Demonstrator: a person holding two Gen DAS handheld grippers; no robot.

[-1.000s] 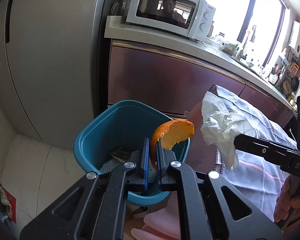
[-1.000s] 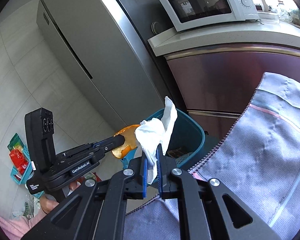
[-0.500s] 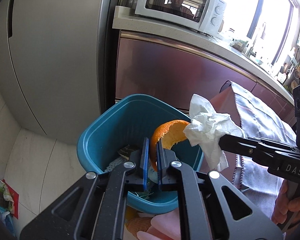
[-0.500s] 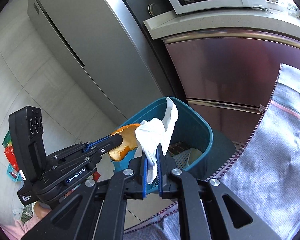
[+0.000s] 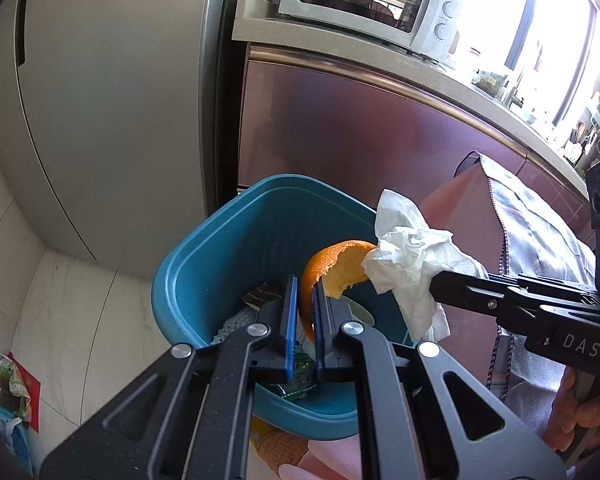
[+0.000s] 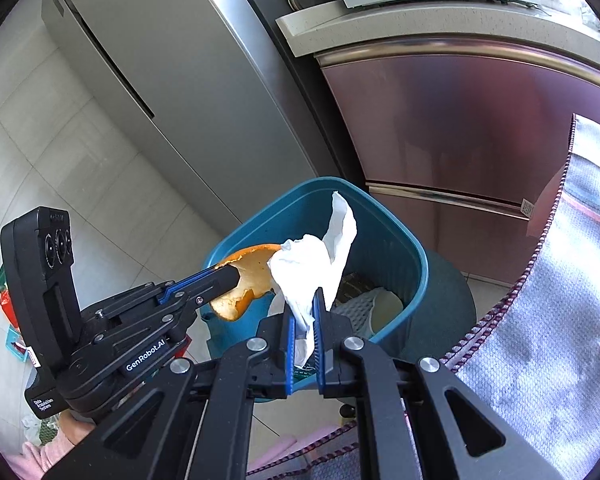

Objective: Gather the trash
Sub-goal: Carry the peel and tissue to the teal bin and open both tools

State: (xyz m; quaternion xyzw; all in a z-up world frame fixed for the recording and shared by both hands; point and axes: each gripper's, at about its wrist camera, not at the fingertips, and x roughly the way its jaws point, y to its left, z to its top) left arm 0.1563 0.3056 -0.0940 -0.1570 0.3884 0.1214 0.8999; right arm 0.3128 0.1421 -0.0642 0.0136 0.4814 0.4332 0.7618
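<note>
My left gripper (image 5: 305, 292) is shut on an orange peel (image 5: 332, 268) and holds it over the open blue trash bin (image 5: 204, 272). My right gripper (image 6: 303, 312) is shut on a crumpled white tissue (image 6: 312, 264) over the same bin (image 6: 396, 240). In the left wrist view the tissue (image 5: 412, 256) touches the peel, with the right gripper (image 5: 440, 284) coming in from the right. In the right wrist view the left gripper (image 6: 230, 276) holds the peel (image 6: 248, 280) beside the tissue. Trash lies in the bin's bottom.
A grey fridge (image 5: 112, 92) stands behind the bin, next to a reddish cabinet (image 5: 360, 132) with a microwave (image 5: 364, 0) on its counter. A grey cloth (image 6: 560, 300) hangs at the right. Snack wrappers (image 5: 8, 384) lie on the tiled floor at the left.
Both grippers have moved closer to the bin and lower over its opening, still holding the peel and the tissue. The bin now fills more of both views.
</note>
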